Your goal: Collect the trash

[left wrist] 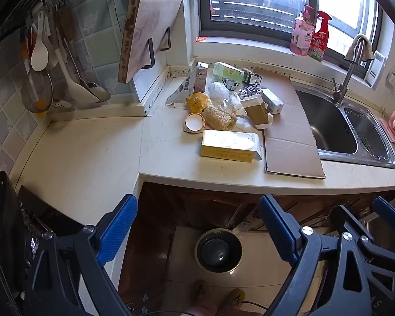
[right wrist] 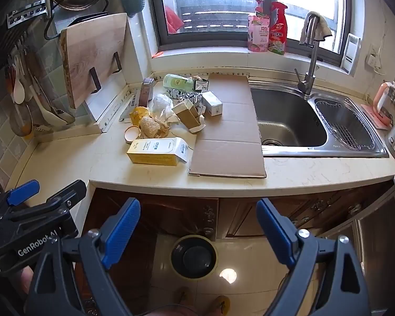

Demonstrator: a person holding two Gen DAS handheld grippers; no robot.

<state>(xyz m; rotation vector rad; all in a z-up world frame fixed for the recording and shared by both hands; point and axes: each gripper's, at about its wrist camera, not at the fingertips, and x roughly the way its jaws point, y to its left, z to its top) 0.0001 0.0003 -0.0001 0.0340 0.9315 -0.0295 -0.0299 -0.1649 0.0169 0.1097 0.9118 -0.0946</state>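
Note:
A heap of trash lies on the cream counter: a yellow box at the front, a flat cardboard sheet, a brown carton, a green bottle, a small white box, crumpled plastic and a paper cup. A round bin stands on the floor below. My left gripper and right gripper hang open and empty in front of the counter edge, above the bin.
A steel sink with a faucet lies right of the cardboard. A cutting board leans at the back left, utensils hang on the tiled wall. Spray bottles stand on the windowsill. A person's slippered feet show on the floor.

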